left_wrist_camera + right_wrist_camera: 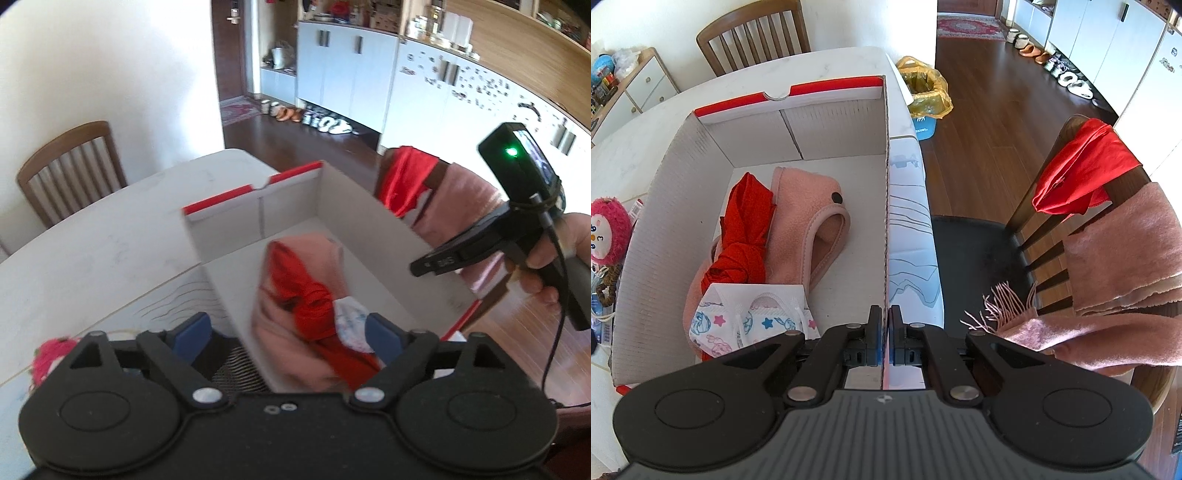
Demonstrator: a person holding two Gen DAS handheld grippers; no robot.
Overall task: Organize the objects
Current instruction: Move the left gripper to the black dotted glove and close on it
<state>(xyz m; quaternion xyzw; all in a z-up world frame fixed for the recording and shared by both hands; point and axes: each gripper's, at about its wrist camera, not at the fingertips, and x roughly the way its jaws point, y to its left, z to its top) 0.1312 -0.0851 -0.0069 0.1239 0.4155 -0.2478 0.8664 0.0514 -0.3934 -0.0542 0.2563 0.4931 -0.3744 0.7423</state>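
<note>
White cardboard box [683, 192] with red rim, open-topped on the pale bench [746, 77], long axis running away from both cameras. Inside the box: one pink slipper [812, 214], one red cloth [746, 229], one patterned mask [753, 317]. Right gripper [885, 332] fingers pinched on the box's right wall; left gripper [288, 332] fingers spread wide, holding nothing. Wooden floor beyond the box.

The left gripper [286, 332] hangs with jaws wide apart over the near end of a white cardboard box [334, 192] on the table [92, 240]. Inside lie a pink garment [321, 251], a red cloth [308, 295] and a patterned mask [351, 325]. The right gripper [424, 266] hovers beside the box's right wall.
</note>
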